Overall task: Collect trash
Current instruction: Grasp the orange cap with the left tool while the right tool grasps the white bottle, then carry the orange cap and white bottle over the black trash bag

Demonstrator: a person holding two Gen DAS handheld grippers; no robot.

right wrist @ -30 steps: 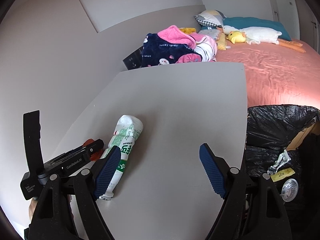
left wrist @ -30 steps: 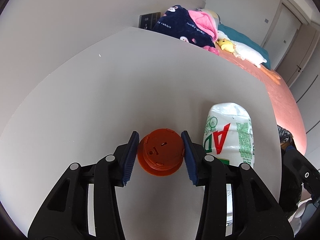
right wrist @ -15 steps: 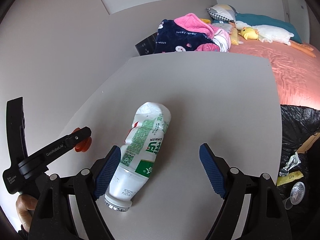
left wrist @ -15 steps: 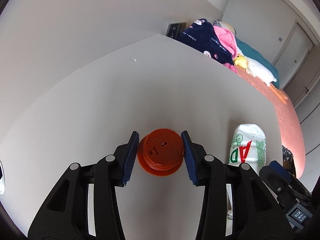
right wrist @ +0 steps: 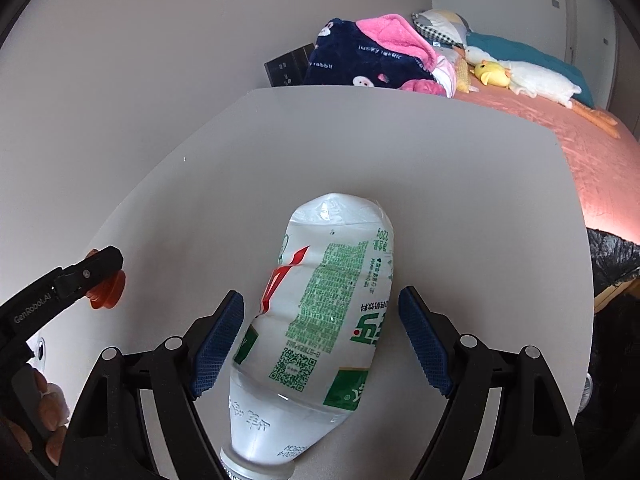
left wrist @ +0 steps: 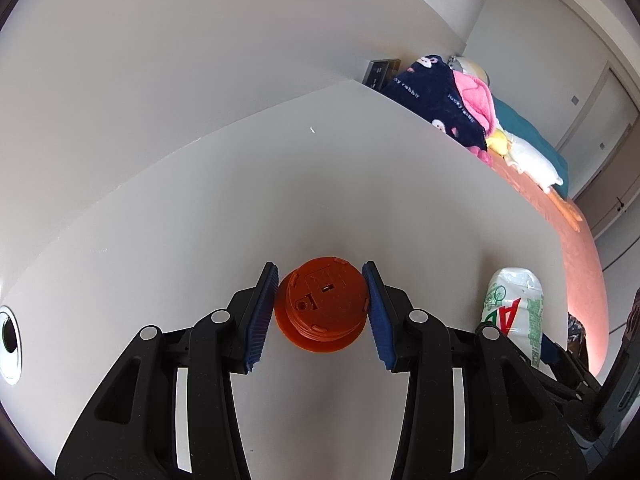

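Here the left gripper (left wrist: 322, 306) is clamped on an orange cap (left wrist: 322, 307): both blue pads press its sides, and the cap is held over the grey table (left wrist: 200, 220), its flat top with a small slot facing the camera. In the right wrist view the same cap (right wrist: 105, 293) peeks out from behind the left gripper's black finger at the left edge of the table, with a hand (right wrist: 44, 420) wrapped round the handle below it.

The right gripper (right wrist: 320, 340) has its jaws wide apart, and they have just been closing a little. A white bottle (right wrist: 320, 320) with a green and red label lies on its side between them, neck toward the camera and base pointing away. The left pad sits just beside the bottle's flank; the right pad stands clear of it, so neither grips. From the left wrist the bottle (left wrist: 514, 308) shows at the right, near the table's right edge.

Beyond the table's far edge lies a bed (right wrist: 580, 140) with a salmon cover, a navy and pink blanket (right wrist: 368, 60), a yellow toy (right wrist: 490, 74) and a white plush goose (right wrist: 536, 82). A black bin bag (right wrist: 612, 256) sits at the table's right side.
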